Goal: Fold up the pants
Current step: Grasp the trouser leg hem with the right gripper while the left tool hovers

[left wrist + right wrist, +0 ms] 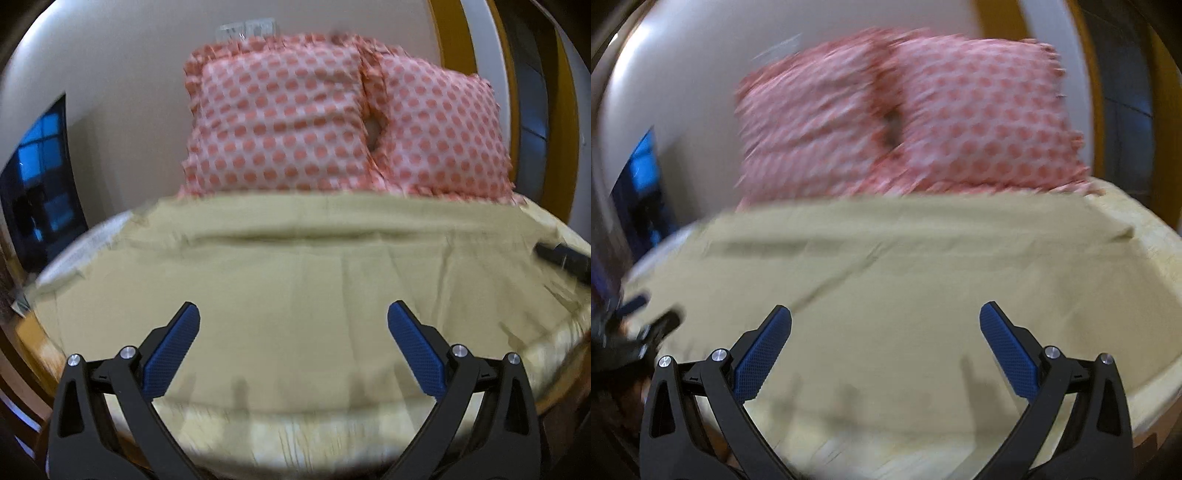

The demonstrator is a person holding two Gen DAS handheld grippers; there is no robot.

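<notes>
Khaki pants [295,266] lie spread flat across the bed, reaching from its near edge to the pillows; they also show in the right wrist view [886,266], which is blurred. My left gripper [293,314] is open and empty, above the near part of the pants. My right gripper [885,314] is open and empty, also above the near part. The right gripper's tip shows at the right edge of the left wrist view [565,258], and the left gripper shows at the left edge of the right wrist view [639,332].
Two pink dotted pillows [280,122] lean against the wall behind the pants. A pale yellow sheet [295,428] covers the bed at its near edge. A wooden bed frame [33,339] runs along the left. A dark window [40,192] is at the far left.
</notes>
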